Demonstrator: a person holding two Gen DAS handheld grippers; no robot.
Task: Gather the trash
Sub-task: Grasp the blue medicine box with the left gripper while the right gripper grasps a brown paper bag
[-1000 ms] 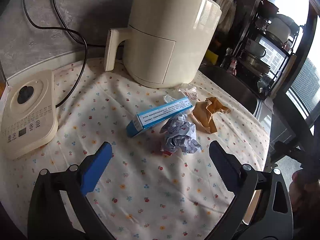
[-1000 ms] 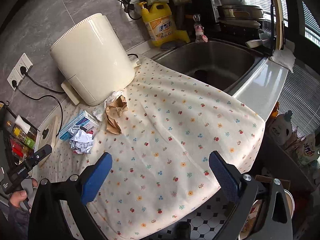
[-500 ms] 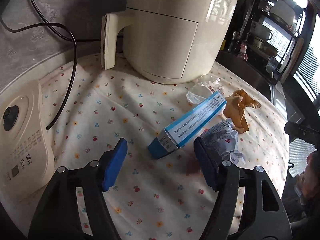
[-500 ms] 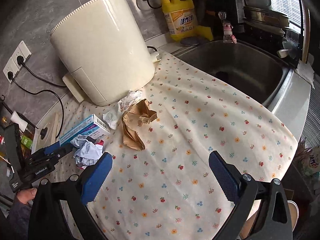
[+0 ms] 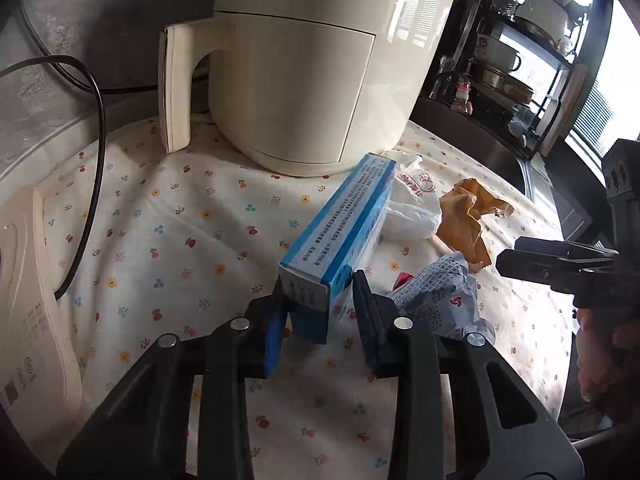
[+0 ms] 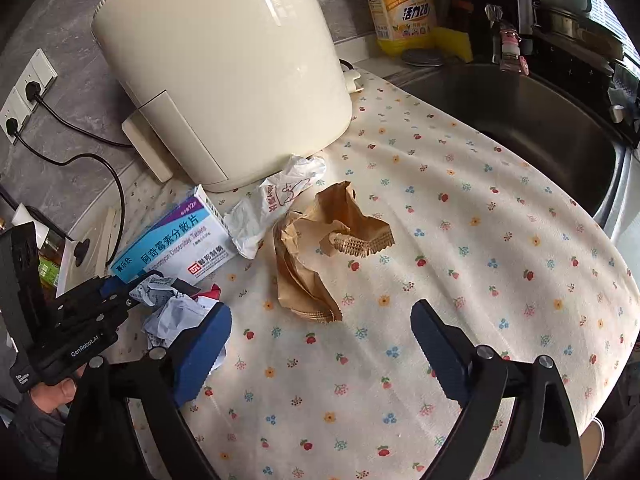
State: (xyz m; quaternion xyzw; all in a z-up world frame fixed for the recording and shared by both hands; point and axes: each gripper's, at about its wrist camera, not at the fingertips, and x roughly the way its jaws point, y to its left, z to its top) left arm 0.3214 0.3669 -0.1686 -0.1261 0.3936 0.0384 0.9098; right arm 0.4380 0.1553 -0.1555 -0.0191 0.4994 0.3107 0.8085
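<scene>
I am closing my left gripper on the near end of a blue medicine box, its far end tilting up beside the air fryer. My right gripper, jaws narrowing with nothing between, is hovering near crumpled brown paper on the floral cloth.

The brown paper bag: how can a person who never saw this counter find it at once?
Start at the big cream air fryer on the floral tablecloth. In front of its base lies a thin white plastic bag; the crumpled brown paper bag lies beside that bag, on the sink's side. It is the only brown scrap, with a zigzag-cut edge.
</scene>
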